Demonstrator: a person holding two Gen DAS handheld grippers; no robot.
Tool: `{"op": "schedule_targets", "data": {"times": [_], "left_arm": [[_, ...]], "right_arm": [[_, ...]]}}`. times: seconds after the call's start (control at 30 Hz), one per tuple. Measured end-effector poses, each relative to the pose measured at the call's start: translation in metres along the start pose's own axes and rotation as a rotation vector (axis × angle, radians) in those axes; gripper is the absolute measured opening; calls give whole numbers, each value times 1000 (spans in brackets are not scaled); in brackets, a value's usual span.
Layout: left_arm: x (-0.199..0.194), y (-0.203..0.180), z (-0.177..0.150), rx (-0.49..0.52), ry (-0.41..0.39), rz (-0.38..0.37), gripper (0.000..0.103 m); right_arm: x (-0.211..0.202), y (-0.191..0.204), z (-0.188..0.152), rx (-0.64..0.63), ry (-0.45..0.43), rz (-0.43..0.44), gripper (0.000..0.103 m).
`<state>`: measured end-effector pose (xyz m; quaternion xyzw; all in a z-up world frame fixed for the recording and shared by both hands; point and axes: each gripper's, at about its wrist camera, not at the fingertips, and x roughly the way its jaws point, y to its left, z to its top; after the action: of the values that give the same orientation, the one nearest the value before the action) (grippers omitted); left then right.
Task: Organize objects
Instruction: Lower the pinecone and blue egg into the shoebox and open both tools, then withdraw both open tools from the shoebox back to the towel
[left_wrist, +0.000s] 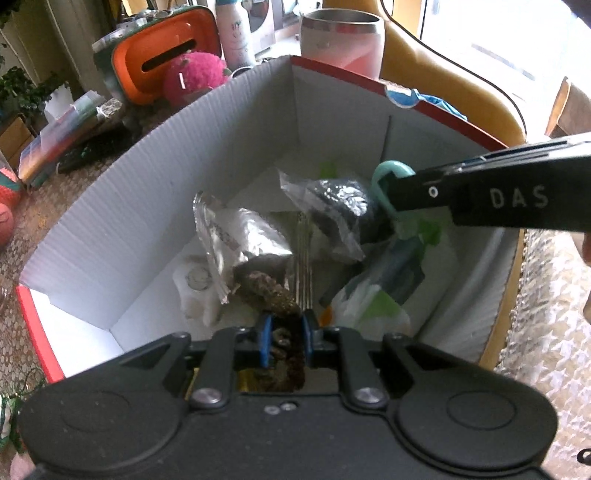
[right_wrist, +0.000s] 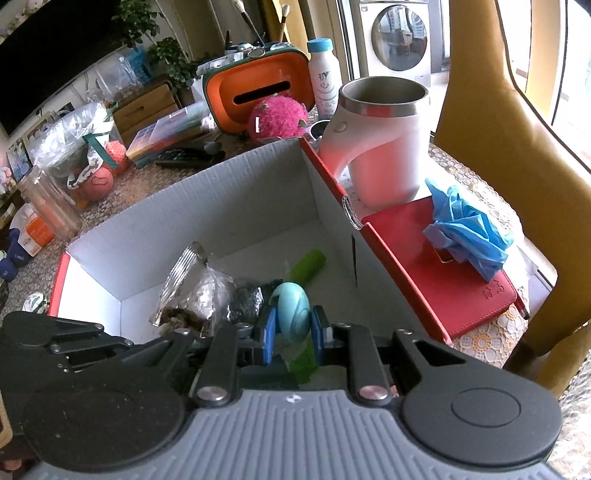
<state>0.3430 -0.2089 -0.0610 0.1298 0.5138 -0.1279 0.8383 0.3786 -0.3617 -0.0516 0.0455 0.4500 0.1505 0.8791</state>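
Observation:
An open cardboard box (left_wrist: 147, 206), white inside and red outside, holds several things: a clear bag of brown dried bits (left_wrist: 255, 269), a second clear bag with dark contents (left_wrist: 332, 206) and a green tube (right_wrist: 308, 266). My left gripper (left_wrist: 287, 338) reaches down into the box, and its blue pads are shut on the brown end of the first bag. My right gripper (right_wrist: 293, 332) is shut on a teal egg-shaped object (right_wrist: 291, 312) and hangs over the box's right side. In the left wrist view it enters from the right, with the teal object (left_wrist: 382, 177) at its tip.
Right of the box lie a red notebook (right_wrist: 424, 266) with crumpled blue gloves (right_wrist: 469, 229) and a white-and-pink steel mug (right_wrist: 380, 147). Behind stand an orange tissue box (right_wrist: 255, 96), a pink fluffy ball (right_wrist: 277, 118) and a white bottle (right_wrist: 325, 81). A yellow chair (right_wrist: 498, 147) stands at right.

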Motion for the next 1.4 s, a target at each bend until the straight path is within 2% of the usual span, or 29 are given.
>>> {"op": "schedule_targets", "data": {"times": [0.13,0.33,0.5,0.7,1.07,1.4], "left_arm": [[1,-2,-1,8,6,19,20],[-7,-2,-4,11,-26,29,28],[-18,1,-8,-8,-65,9,40],[-42,3,-15,-15,-116,-29,46],[-105,16,-45,-48,-246,-61,55],[-151,58,-95,-119,-316,-2,65]], "right_arm": [[-4,-2,0,6,-6,0,20],[-10,-6,-1,11,-7,4,20],[-20,-8,-3,22,-21,17,20],[-41,-4,-7,21,-46,46,20],[-87,32,-28,-43,-89,103,20],[-119,85,-55,-112,-117,182,20]]}}
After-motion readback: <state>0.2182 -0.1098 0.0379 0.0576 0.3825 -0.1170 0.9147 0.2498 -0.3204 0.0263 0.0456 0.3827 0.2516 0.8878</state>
